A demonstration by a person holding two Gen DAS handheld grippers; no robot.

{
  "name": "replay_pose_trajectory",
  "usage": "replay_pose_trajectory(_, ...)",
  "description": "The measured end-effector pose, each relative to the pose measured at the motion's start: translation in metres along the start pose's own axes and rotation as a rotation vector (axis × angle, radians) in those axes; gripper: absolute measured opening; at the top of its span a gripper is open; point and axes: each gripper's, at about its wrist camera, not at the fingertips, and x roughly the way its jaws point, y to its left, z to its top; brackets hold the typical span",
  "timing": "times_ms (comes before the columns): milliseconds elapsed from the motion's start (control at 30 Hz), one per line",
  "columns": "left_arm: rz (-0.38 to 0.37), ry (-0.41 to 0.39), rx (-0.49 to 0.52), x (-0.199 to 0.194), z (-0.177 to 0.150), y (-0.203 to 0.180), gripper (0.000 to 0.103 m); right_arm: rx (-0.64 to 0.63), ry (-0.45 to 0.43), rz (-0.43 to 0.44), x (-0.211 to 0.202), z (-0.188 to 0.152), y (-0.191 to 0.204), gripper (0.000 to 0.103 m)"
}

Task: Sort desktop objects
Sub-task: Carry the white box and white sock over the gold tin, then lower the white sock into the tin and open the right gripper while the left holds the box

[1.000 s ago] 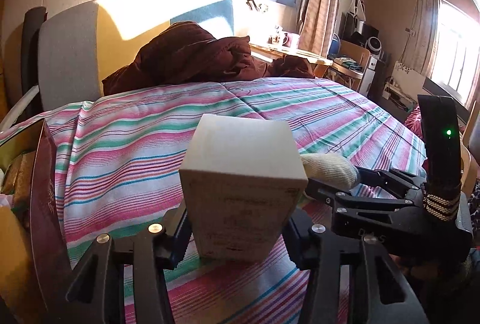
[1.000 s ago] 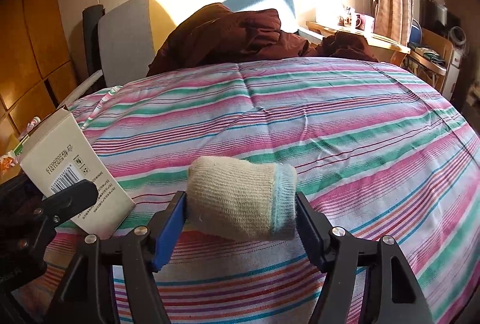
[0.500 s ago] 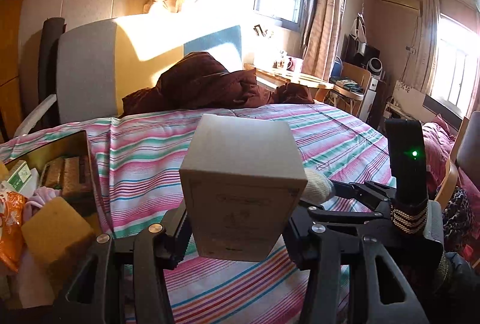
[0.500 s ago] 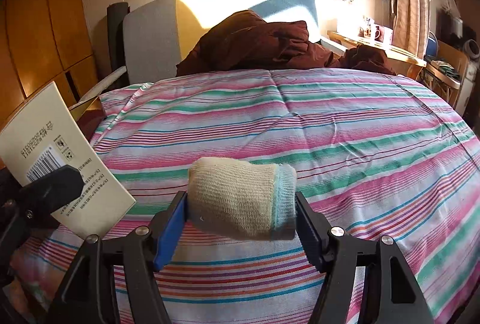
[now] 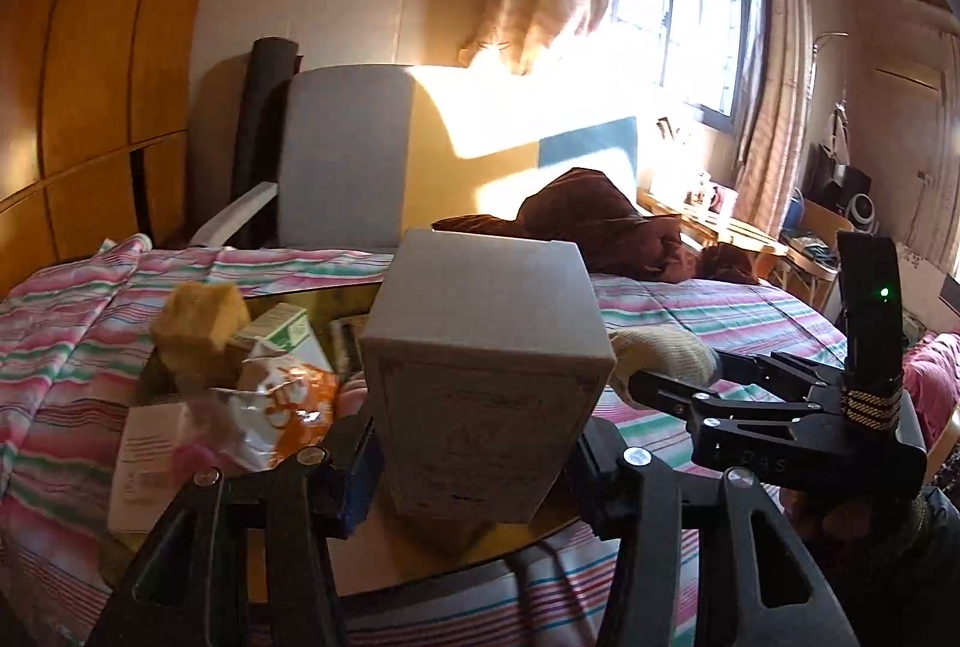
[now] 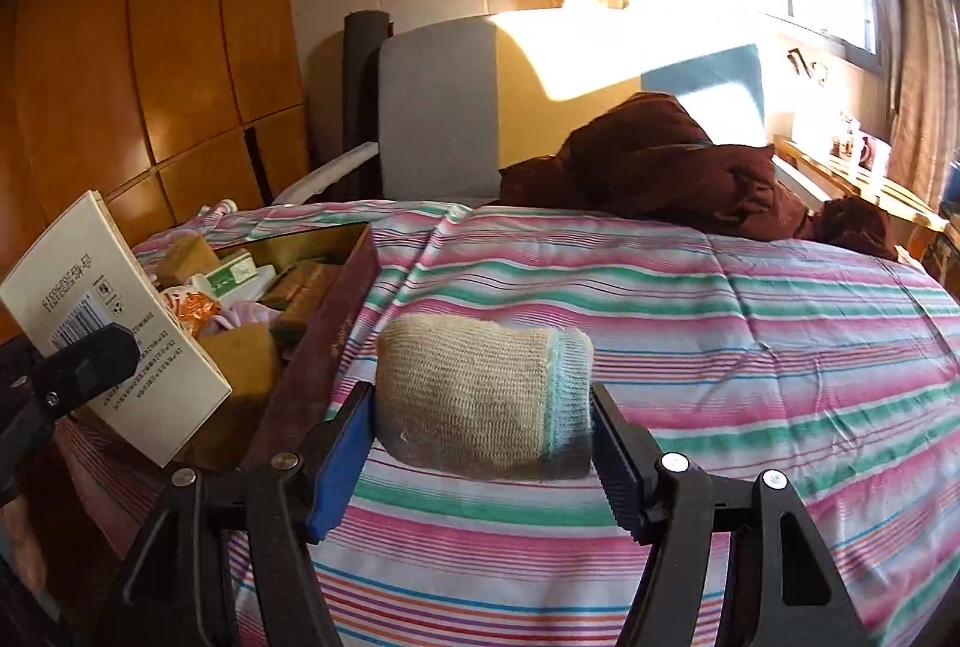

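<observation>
We hold two items at once. Our left claw is clamped on a pale carton, and just beyond and below it sits the open storage box, already crowded with a sponge, packets and small cartons. Our right claw is clamped on a rolled knit sock, above the striped bedspread, with the box off to its left. Both items are not yet put away.
</observation>
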Motion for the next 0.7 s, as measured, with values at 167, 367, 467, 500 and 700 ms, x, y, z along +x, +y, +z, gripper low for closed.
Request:
replay_pose_trajectory(167, 0.054, -0.006, -0.048, -0.001, -0.001, 0.038, 0.053, -0.058, 0.017, 0.105, 0.030, 0.029, 0.045, 0.069)
replay_pose_trajectory(367, 0.051, 0.027, -0.058, 0.021, 0.002, 0.054, 0.053, -0.101, 0.090, 0.168, 0.083, 0.060, 0.086, 0.069)
replay_pose_trajectory(467, 0.040, 0.053, -0.053, 0.036, 0.004, 0.056, 0.053, -0.122, 0.137, 0.177, 0.112, 0.073, 0.101, 0.069)
replay_pose_trajectory(500, 0.041, 0.056, -0.051, 0.041, 0.005, 0.056, 0.053, -0.130, 0.152, 0.176, 0.122, 0.076, 0.106, 0.069)
replay_pose_trajectory(700, 0.037, 0.079, -0.085, 0.061, 0.011, 0.066, 0.056, -0.164, 0.236, 0.149, 0.165, 0.088, 0.122, 0.069)
